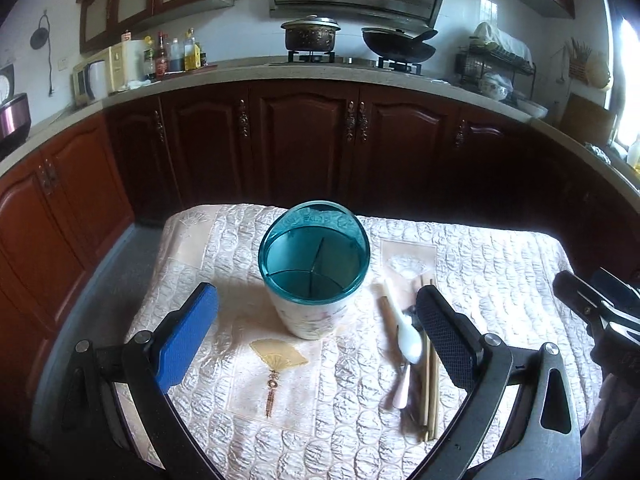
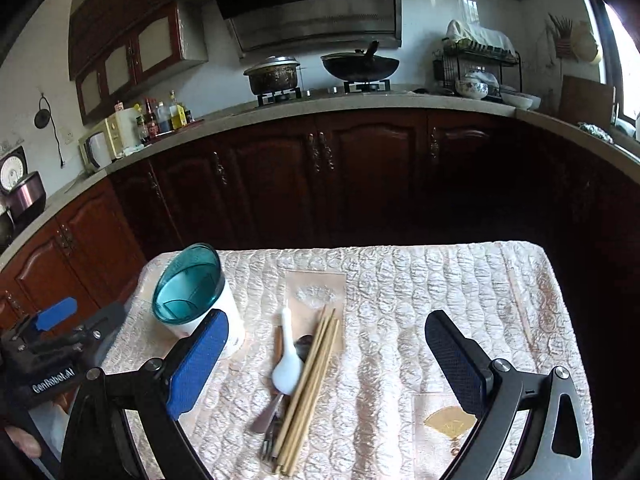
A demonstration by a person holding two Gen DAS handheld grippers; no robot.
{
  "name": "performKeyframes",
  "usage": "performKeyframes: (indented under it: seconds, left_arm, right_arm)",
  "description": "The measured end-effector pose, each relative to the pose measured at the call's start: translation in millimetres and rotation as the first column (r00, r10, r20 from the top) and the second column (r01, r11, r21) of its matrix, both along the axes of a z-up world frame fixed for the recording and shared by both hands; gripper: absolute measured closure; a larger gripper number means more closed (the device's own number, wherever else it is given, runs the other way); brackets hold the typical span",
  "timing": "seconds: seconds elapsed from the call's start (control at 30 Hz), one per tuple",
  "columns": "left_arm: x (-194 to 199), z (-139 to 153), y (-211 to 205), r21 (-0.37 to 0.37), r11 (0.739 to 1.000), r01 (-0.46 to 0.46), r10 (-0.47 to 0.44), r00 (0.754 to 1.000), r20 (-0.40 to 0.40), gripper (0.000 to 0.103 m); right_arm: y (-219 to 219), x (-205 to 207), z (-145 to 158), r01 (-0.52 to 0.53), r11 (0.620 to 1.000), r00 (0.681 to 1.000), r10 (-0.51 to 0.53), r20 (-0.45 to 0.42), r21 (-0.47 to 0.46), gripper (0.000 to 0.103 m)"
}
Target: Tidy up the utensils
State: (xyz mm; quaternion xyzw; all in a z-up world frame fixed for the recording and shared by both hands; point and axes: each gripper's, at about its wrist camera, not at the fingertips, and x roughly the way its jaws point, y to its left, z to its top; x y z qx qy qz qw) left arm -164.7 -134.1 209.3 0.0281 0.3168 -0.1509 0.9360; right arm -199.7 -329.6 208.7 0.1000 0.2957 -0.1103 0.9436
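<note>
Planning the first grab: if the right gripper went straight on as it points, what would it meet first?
Probably the chopsticks and white spoon in the utensil pile, which lie between the open right gripper's fingers, though depth is unclear.

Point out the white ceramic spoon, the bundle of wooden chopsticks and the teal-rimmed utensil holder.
White ceramic spoon (image 2: 287, 374): right wrist view, on its bowl.
Bundle of wooden chopsticks (image 2: 310, 392): right wrist view, mid-length.
Teal-rimmed utensil holder (image 1: 308, 314): left wrist view, on its white wall.

Utensil holder (image 1: 314, 270) stands left of utensil pile (image 2: 298, 376).
</note>
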Motion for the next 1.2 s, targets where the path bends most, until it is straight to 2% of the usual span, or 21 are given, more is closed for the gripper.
performKeyframes:
  seconds: [0.4, 1.2]
  left_arm:
    - [-7.4, 3.3, -4.1, 0.005, 1.000, 0.000, 0.000, 1.000, 0.028, 0.003]
    - [-7.3, 9.3, -3.8, 0.003, 1.000, -0.009, 0.009, 0.999, 0.040, 0.003]
  right_arm:
    - [4.0, -1.5, -10.9, 0.001, 1.000, 1.000, -0.001, 0.000, -0.029, 0.004]
    - [7.7, 0.6, -9.7, 0.004, 0.999, 1.000, -0.005, -0.019, -0.042, 0.004]
